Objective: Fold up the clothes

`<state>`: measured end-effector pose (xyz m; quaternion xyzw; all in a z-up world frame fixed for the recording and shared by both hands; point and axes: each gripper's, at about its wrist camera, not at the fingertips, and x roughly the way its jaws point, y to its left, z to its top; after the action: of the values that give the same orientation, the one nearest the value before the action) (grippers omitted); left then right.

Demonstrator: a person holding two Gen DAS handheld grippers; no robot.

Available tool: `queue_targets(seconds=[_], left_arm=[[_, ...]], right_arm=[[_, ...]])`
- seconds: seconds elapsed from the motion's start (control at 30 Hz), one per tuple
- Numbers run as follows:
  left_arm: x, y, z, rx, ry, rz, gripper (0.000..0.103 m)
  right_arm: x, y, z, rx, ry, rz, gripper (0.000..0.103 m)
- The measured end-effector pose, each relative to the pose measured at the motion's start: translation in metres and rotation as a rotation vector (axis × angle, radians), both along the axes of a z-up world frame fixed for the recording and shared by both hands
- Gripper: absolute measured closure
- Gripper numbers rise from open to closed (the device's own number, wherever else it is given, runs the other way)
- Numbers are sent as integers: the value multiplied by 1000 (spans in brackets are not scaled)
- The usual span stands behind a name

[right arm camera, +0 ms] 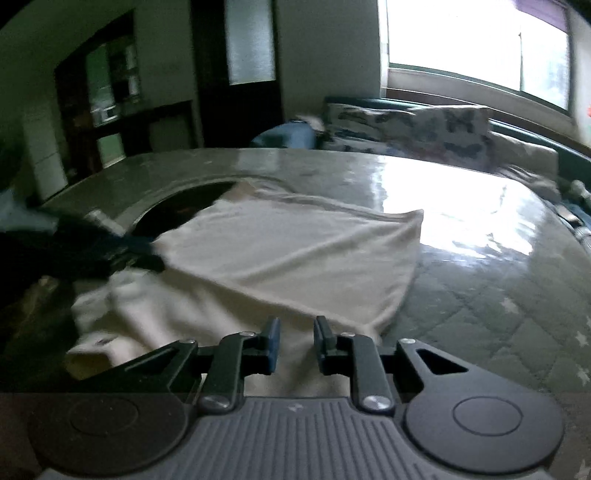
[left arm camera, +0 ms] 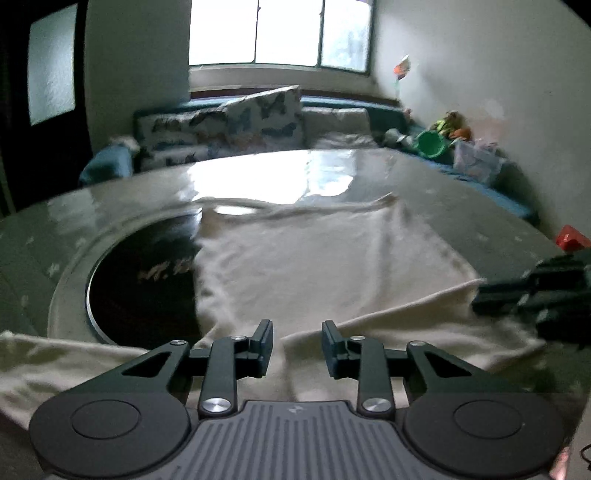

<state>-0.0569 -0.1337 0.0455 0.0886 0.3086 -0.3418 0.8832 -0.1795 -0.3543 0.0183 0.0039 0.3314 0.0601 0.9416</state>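
the left gripper (left arm camera: 297, 339) hangs low over the near part of a cream garment (left arm camera: 314, 258), its jaws parted with a fold of the cloth rising between them; whether the pads actually pinch that fold i cannot tell from its own view. the right gripper (right arm camera: 296, 338) sits the same way at the garment's near right edge, jaws narrowly apart with cloth (right arm camera: 280, 251) running under and between them (again, a true grip cannot be made out). in the left view the right gripper (left arm camera: 535, 291) shows as a dark blurred shape touching the cloth's right edge; in the right view the left gripper (right arm camera: 110, 251) appears at the cloth's left side.

the garment lies spread on a glossy grey-green table (left arm camera: 461, 206), partly folded, with one far corner lifted a little. its left portion drapes over a dark round inset (left arm camera: 144, 280) in the tabletop. beyond the table stand patterned cushions (left arm camera: 236, 122) beneath a bright window (left arm camera: 280, 33).
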Motion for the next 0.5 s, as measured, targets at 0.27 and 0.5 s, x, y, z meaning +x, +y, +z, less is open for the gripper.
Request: queue_targets(seconds=[0.27,0.5], left_arm=[[-34,-20,-7,1,9,-152,71],[-42,-18,-22,8,21,-155,67]], right_arm=[[-29,31,-9,-89,6,117,84],[-47,9,-7,-30,29,52,83]])
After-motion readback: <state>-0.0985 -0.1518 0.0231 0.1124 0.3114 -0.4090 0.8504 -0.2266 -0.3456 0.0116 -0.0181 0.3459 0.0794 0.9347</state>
